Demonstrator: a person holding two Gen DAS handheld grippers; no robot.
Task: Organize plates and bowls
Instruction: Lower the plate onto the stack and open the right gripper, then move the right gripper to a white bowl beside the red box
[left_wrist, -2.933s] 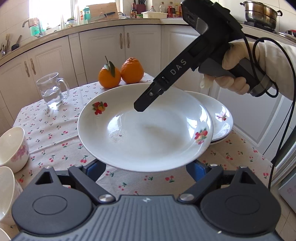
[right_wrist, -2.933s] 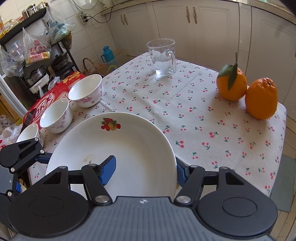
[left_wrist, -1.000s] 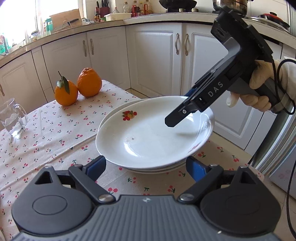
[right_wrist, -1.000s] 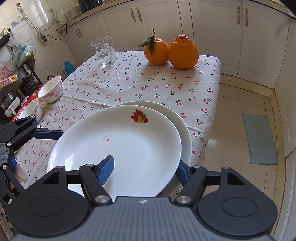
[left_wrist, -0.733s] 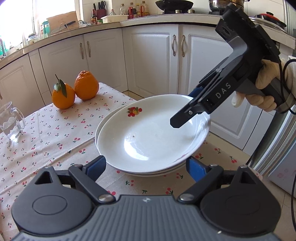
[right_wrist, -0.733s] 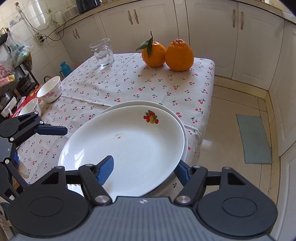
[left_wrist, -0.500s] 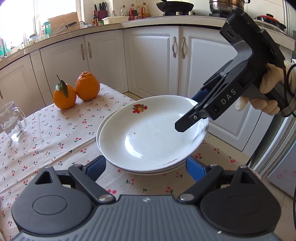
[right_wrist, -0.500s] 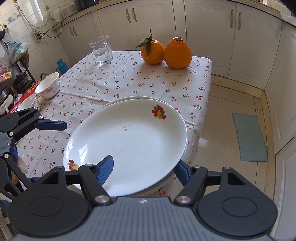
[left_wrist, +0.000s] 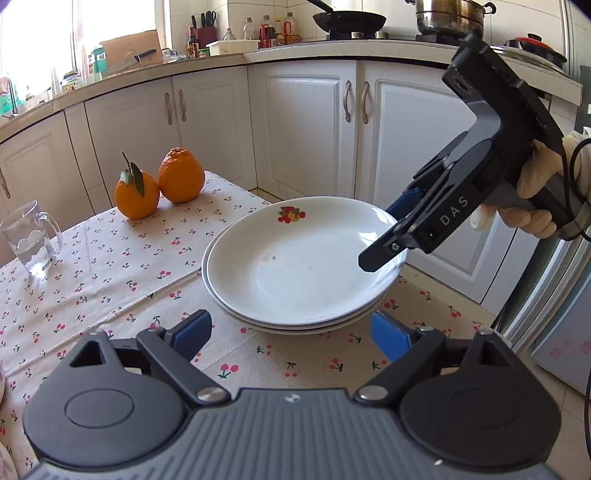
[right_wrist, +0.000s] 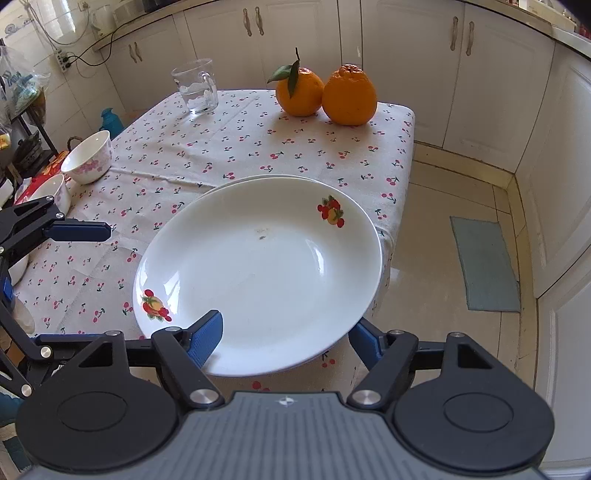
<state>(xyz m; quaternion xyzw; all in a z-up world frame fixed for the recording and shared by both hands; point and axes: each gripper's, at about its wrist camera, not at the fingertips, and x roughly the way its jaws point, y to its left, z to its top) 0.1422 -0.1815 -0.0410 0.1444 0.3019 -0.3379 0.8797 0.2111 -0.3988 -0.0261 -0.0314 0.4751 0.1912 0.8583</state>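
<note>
Right gripper (right_wrist: 284, 332) jaws opening, top plate (right_wrist: 258, 273) rim between them; pad contact unclear. Top plate rests on lower plate (left_wrist: 236, 314) at table (left_wrist: 110, 266) corner. Left gripper (left_wrist: 291, 332) jaws wide, empty, plates just ahead.

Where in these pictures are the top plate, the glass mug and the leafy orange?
top plate (right_wrist: 258, 269), right wrist view, centre of its well
glass mug (right_wrist: 195, 88), right wrist view, its body
leafy orange (left_wrist: 136, 197), left wrist view, its front
</note>
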